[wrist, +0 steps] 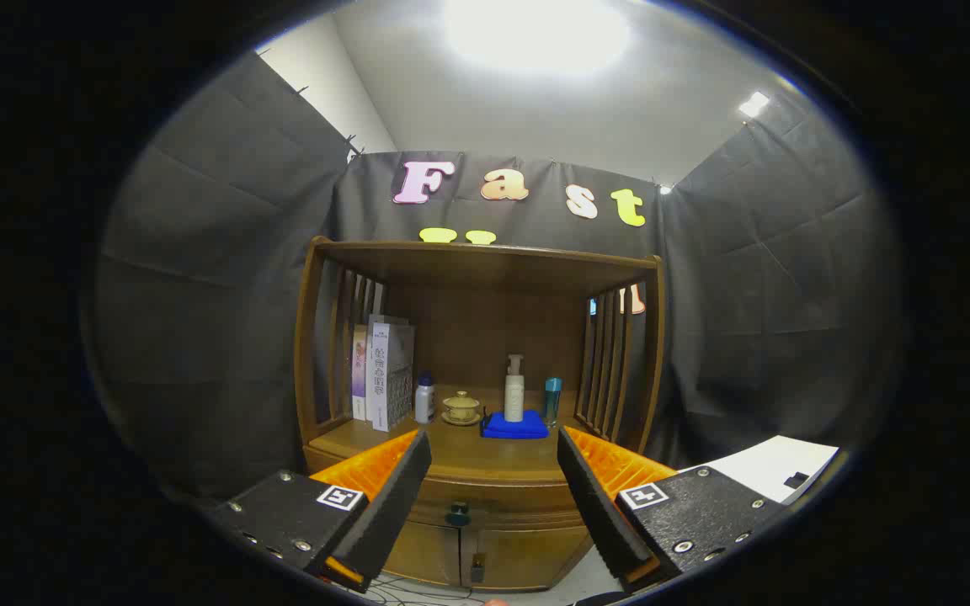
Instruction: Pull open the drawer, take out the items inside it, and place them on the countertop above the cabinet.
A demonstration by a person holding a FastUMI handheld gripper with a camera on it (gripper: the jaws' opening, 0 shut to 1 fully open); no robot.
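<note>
Tongs point(493, 480) spread wide, gripping nothing, well back from cabinet point(485, 539). Drawer point(493, 503) shut, sits between the two fingers, knob point(457, 510) closer to left one. Surface point(460, 450) above drawer: books point(384, 370) at left edge, teacup point(461, 406) mid, pump bottle point(514, 389) on blue cloth point(515, 425) toward back.

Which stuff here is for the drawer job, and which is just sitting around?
For the job:
drawer with its knob, shut
countertop
tongs, open, empty

Just sitting there:
books
small white bottle
lidded cup
pump bottle on blue cloth
blue bottle
</note>
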